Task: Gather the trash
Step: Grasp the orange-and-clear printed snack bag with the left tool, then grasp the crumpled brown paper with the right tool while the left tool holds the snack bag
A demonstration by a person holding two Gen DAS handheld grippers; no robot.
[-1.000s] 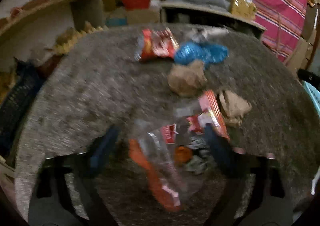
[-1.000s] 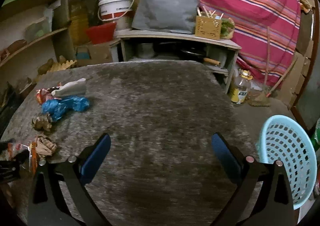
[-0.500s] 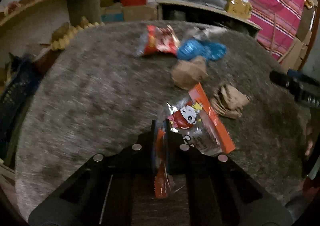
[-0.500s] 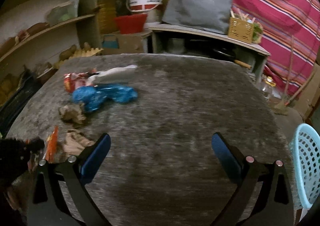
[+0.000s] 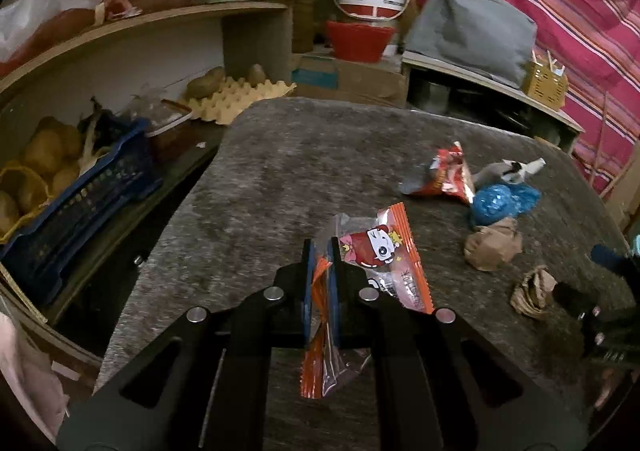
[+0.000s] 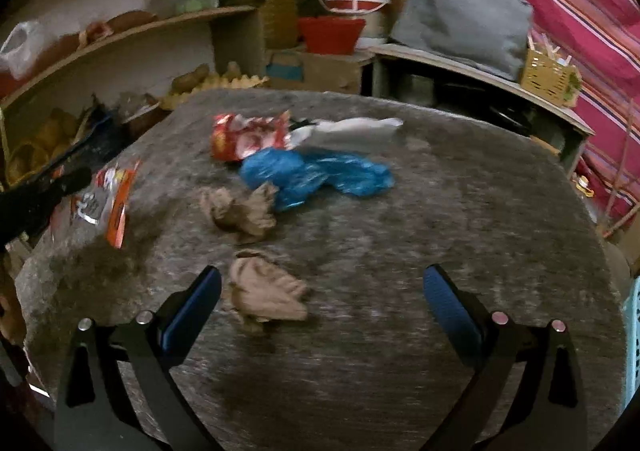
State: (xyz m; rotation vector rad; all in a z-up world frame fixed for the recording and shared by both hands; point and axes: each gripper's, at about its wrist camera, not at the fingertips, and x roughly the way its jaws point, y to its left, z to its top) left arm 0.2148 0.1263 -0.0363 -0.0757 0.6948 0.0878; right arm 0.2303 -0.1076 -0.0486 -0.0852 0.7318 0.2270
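left gripper (image 5: 320,251), wide a second ago, now pinches the orange-edged clear snack wrapper (image 5: 380,255), lifted off the grey table (image 5: 260,179). right gripper (image 6: 320,303) stays wide above the crumpled brown paper (image 6: 266,293): first piece secured.

Trash count on the grey table (image 6: 400,331)

Two crumpled brown paper wads (image 6: 240,211) (image 6: 266,291), two red-orange snack wrappers (image 5: 384,263) (image 6: 248,135), one blue plastic bag (image 6: 316,175), one white bag (image 6: 352,127) at upper centre of frame.
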